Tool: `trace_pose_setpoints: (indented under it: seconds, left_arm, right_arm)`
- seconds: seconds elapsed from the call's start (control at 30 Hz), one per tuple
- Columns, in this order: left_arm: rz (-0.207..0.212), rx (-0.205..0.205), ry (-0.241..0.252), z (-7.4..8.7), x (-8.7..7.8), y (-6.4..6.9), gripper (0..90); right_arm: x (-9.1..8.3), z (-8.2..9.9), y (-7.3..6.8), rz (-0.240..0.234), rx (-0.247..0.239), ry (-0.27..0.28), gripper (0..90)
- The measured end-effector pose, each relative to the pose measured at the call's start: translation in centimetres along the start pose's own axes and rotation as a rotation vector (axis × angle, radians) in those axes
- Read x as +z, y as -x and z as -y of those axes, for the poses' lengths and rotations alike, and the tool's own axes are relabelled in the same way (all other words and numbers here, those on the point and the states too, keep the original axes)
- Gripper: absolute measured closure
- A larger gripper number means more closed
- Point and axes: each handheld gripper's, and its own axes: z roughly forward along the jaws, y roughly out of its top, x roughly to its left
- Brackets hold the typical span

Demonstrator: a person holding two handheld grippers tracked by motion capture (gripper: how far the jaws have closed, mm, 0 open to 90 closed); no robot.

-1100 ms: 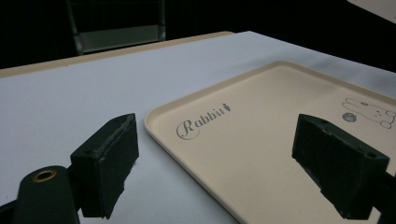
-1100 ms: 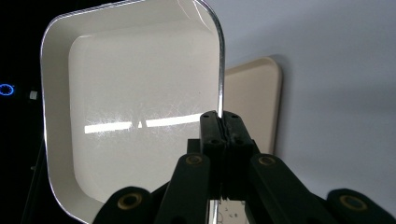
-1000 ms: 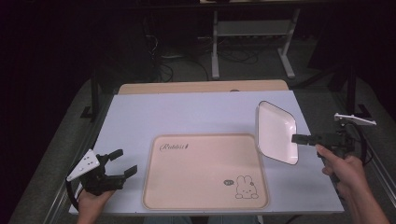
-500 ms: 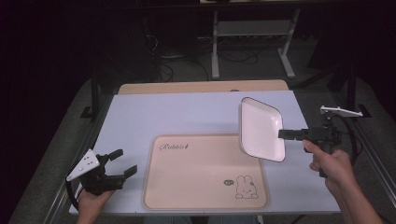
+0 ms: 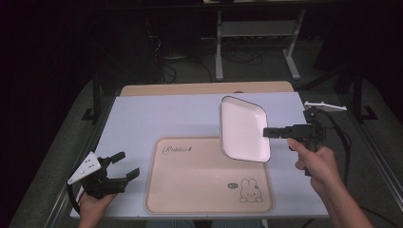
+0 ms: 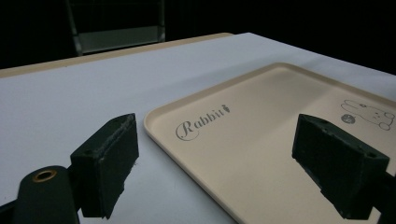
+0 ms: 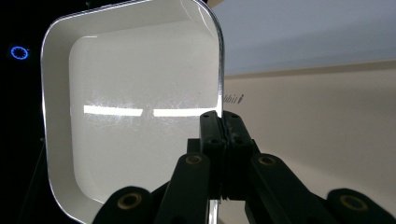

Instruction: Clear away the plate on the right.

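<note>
The right tongs pinch the white square plate's rim above the beige rabbit tray, not yet set down; the left tongs wait wide open.

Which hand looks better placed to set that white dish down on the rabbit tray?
The right. The right gripper is shut on the rim of the white dish, which is tilted in the air over the beige tray. The left gripper is open at the tray's left edge, holding nothing.
</note>
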Motion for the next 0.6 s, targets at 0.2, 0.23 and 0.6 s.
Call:
trace_pose_setpoints:
  seconds: [0.2,0.23,0.6]
  left_arm:
    - [0.000,-0.003,-0.001,0.0,0.0,0.0,14.3]
    - [0.000,-0.002,-0.001,0.0,0.0,0.0,14.4]
    - [-0.001,-0.002,0.002,0.0,0.0,0.0,14.3]
  right_arm:
    - [1.9,0.5,-0.1,-0.001,0.007,-0.019,88.2]
    - [2.1,0.5,0.0,-0.004,0.007,-0.018,88.2]
    - [4.5,1.1,0.1,0.009,0.031,-0.013,88.2]
